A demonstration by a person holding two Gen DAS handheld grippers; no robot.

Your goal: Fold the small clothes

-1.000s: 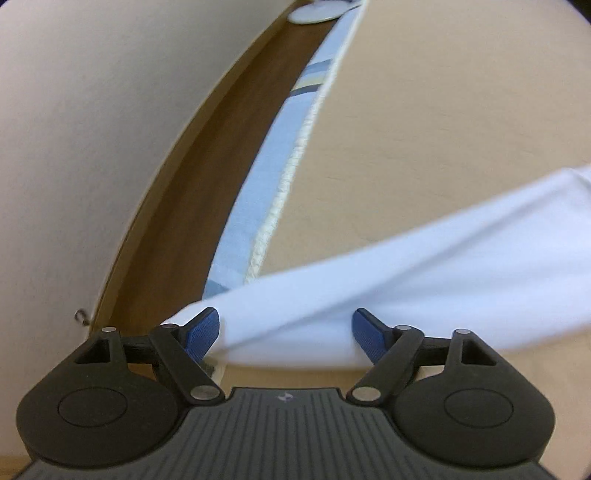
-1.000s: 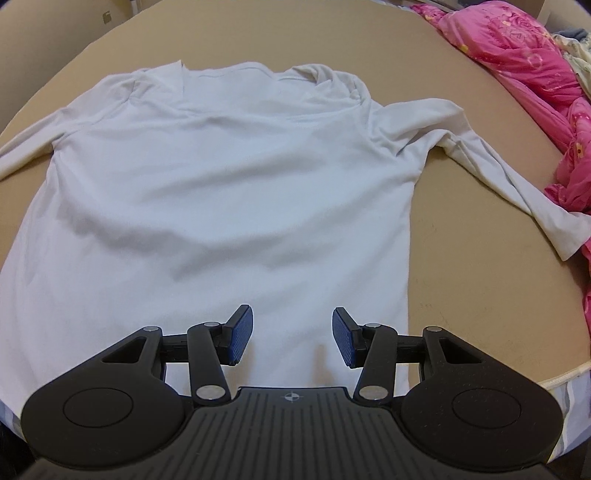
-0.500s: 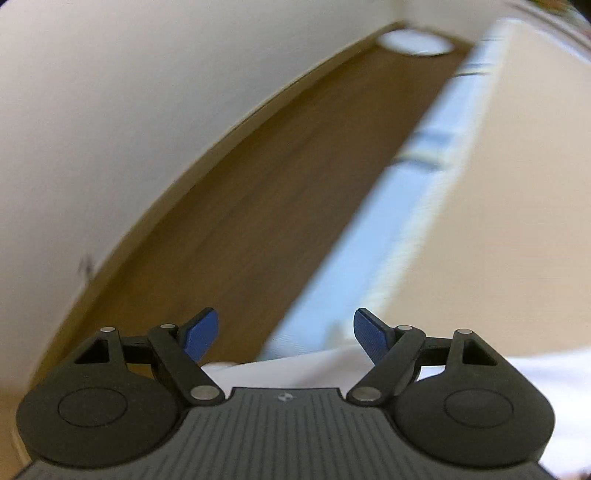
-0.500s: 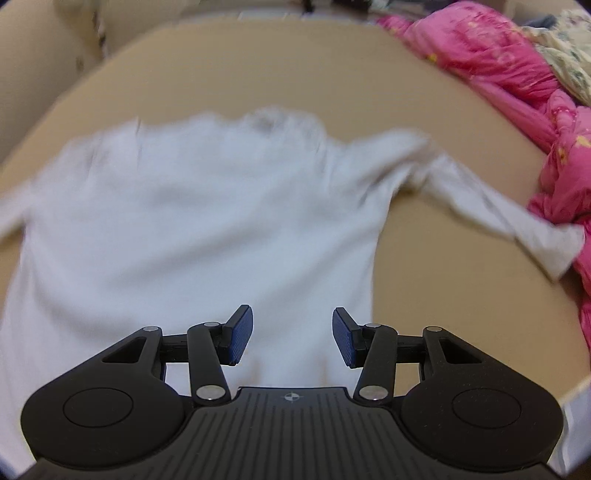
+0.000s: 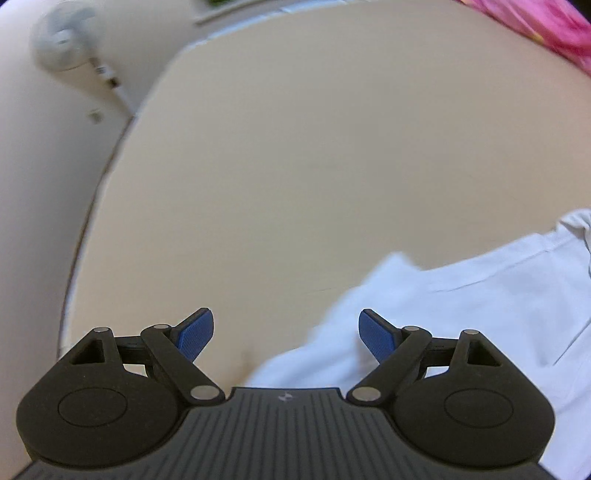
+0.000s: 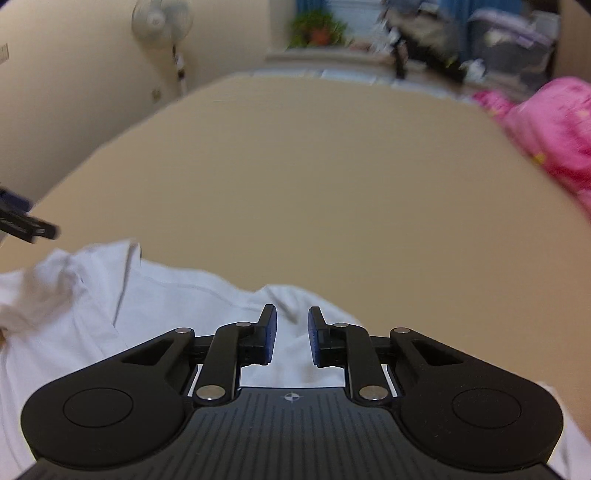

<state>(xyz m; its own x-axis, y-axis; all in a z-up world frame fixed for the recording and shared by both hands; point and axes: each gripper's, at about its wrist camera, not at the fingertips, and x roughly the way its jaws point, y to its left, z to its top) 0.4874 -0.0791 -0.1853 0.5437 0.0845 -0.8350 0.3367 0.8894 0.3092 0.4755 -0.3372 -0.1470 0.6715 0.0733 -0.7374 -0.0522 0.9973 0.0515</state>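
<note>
A white long-sleeved shirt (image 6: pixel 110 314) lies flat on the tan bed surface (image 6: pixel 332 184). In the right wrist view its collar end is just below my right gripper (image 6: pixel 291 332), whose jaws stand partly closed with a narrow gap, over the shoulder, holding nothing. In the left wrist view the shirt (image 5: pixel 480 295) fills the lower right. My left gripper (image 5: pixel 286 332) is wide open and empty above the shirt's left shoulder edge and bare bed (image 5: pixel 295 166). Part of the left gripper (image 6: pixel 26 225) shows at the right view's left edge.
A pink quilt (image 6: pixel 554 129) lies along the bed's right side and also shows in the left wrist view (image 5: pixel 535 29). A standing fan (image 6: pixel 162 18) is by the wall beyond the bed's far left corner. Clutter and a plant (image 6: pixel 317 29) sit behind the bed.
Both grippers have swung up from the shirt's lower half to its collar end. The right jaws have narrowed. The left gripper turned from the bed's edge and sleeve toward the shoulder.
</note>
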